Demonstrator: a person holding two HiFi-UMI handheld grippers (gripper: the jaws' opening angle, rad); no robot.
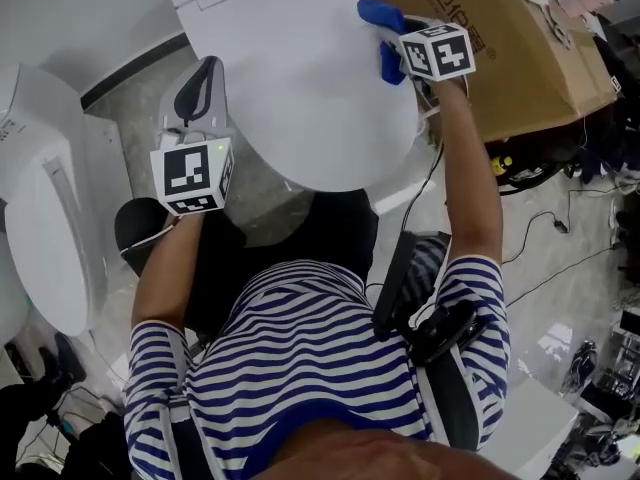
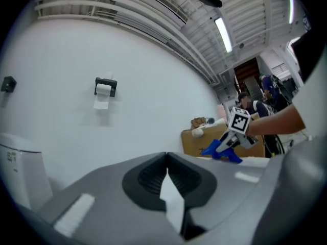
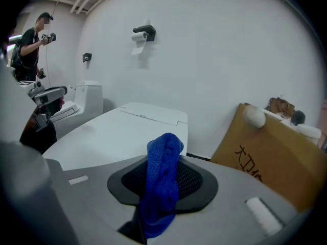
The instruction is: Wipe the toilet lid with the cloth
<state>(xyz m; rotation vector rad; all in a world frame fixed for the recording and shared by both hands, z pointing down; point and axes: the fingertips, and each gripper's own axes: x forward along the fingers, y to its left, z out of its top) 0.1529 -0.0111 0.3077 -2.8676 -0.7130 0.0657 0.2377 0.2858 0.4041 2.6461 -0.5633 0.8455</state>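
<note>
White wall backs the closed toilet lid [image 1: 290,78]. The right gripper [image 1: 388,40] pinches the blue cloth [image 1: 378,13] at the lid's far right edge, so most wiping seems left. The left gripper [image 1: 203,73] hovers pressed together, empty. The cardboard box [image 1: 520,58], far right, hides its contents.

The cloth [image 3: 162,188] is deep blue, the toilet lid [image 1: 290,88] plain white. The person's shirt [image 1: 300,358] has blue and white stripes; the cardboard box [image 1: 520,58] is brown.
</note>
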